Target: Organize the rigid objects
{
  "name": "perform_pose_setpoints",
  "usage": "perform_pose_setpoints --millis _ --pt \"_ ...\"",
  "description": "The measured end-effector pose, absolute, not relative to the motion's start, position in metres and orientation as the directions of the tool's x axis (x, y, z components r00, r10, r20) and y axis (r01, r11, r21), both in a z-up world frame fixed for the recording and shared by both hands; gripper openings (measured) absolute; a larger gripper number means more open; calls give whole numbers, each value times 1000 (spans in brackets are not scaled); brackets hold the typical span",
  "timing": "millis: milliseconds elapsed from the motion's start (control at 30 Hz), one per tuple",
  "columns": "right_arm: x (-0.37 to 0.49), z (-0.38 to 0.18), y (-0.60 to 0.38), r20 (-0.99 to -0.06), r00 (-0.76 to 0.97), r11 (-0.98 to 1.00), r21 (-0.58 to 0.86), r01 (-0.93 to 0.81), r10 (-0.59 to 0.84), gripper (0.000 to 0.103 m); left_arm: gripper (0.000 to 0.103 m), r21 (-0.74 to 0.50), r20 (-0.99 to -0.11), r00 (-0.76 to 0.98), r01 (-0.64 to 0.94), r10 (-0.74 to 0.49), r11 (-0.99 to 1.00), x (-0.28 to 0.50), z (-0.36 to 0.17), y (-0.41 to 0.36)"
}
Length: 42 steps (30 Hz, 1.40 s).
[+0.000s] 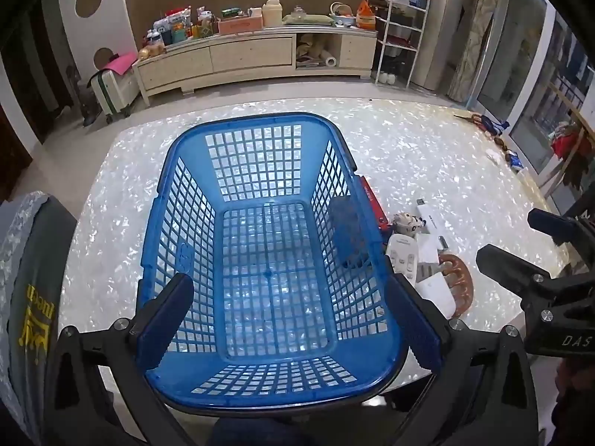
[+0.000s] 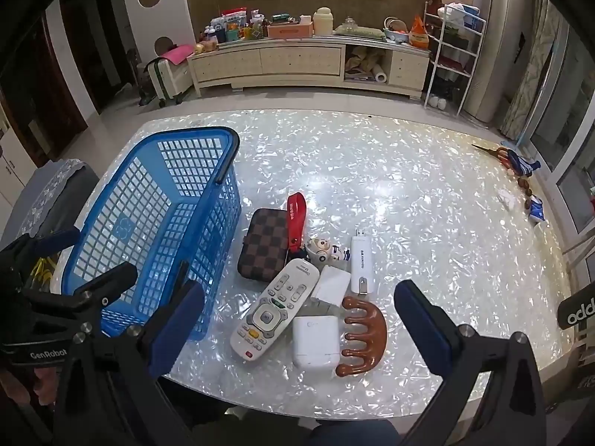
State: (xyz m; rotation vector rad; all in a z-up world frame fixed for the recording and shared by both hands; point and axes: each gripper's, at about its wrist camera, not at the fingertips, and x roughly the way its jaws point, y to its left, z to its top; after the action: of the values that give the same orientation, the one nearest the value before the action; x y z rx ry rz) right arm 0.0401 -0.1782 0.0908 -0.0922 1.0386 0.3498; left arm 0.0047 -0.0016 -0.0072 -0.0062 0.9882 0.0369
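Both wrist views downward; share basket.

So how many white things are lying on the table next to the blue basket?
4. The remote is nearest the basket, the square box at the table's near edge, the small adapter just behind it, and the USB stick farthest right. More may hide underneath.

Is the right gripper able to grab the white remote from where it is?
Probably yes. The right gripper hangs over the remote with its jaws wide open and empty. Nothing lies on the remote; the white box sits close beside it.
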Motion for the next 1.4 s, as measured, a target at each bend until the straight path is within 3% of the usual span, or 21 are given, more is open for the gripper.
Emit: perform_pose_setpoints --millis 1400 --pt "40 90 -168 -867 440 942 89 -323 233 103 102 -32 -829 559 -20 -16 999 -2 -2 0"
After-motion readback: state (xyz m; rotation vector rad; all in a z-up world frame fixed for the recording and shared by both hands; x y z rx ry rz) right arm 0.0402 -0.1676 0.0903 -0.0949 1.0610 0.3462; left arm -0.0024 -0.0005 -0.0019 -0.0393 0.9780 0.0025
